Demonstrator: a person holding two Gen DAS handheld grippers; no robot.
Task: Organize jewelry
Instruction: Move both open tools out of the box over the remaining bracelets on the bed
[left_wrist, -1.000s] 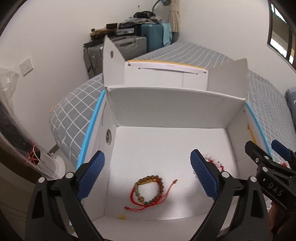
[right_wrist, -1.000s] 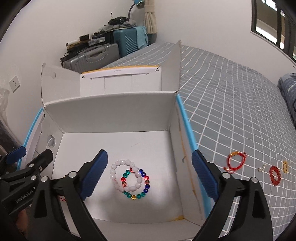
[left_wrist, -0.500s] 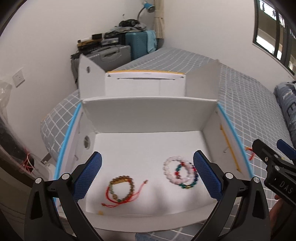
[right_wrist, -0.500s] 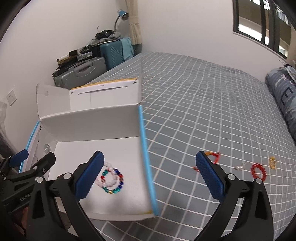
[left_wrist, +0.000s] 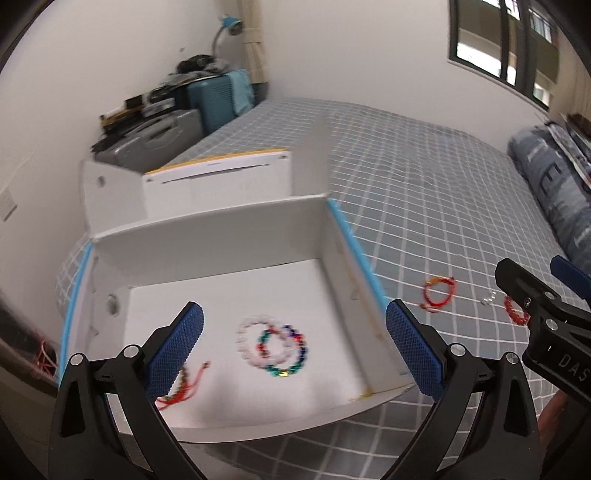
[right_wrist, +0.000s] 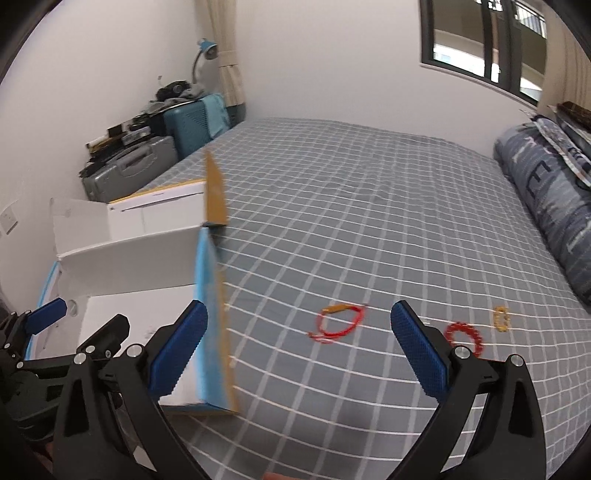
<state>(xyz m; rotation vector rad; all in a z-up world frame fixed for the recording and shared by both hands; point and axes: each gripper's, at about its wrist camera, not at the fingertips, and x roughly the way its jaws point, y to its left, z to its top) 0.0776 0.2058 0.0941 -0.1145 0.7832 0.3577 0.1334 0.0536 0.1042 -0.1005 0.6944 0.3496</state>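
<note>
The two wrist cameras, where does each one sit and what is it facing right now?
Left wrist: rides the left hand-held gripper, open, facing down into the white box at the beaded bracelets; the right hand-held gripper shows at its right edge.
Right wrist: rides the right hand-held gripper, open, facing the bedspread and red cord bracelet; the left hand-held gripper shows at lower left.
Shared: box, bedspread, red cord bracelet, red bead bracelet.

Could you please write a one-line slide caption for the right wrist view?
Open right gripper hovers above the checked bedspread, facing a red cord bracelet beside the white box.
</note>
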